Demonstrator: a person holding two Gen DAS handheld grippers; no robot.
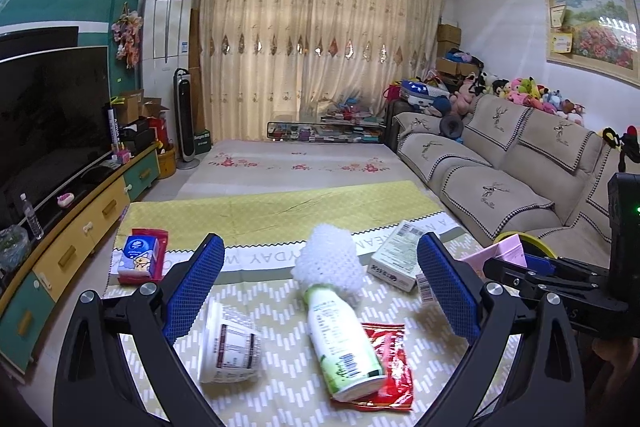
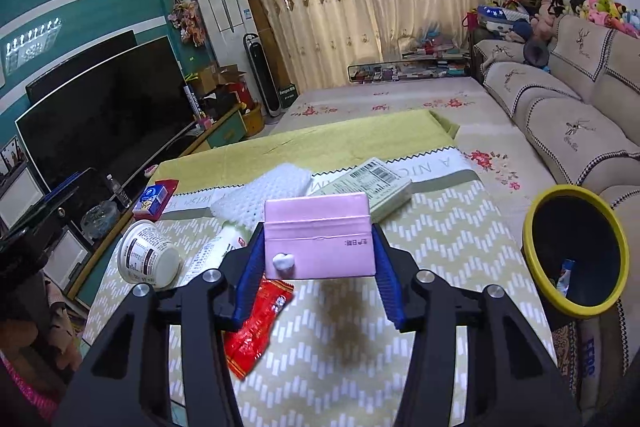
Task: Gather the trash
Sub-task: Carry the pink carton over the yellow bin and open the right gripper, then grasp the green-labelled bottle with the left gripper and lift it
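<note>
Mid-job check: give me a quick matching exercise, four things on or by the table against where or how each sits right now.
Things:
1. pink carton
2. white cup
3. red wrapper
4. yellow-rimmed bin

States:
A. lying on its side on the cloth
B. partly under the green-and-white bottle
C. clamped in the right tongs, lifted off the cloth
D. off the table's right edge, mouth open

Pairs: 1-C, 2-A, 3-B, 4-D

**Clutter left, open cloth right**

A cup (image 2: 149, 259), bottle (image 1: 344, 343), wrapper (image 2: 256, 327) and boxes (image 2: 374, 187) are crowding the surface's (image 2: 460, 227) left and middle. Bare cloth is lying open toward the bin (image 2: 576, 251), which is standing just beside the right edge.
</note>
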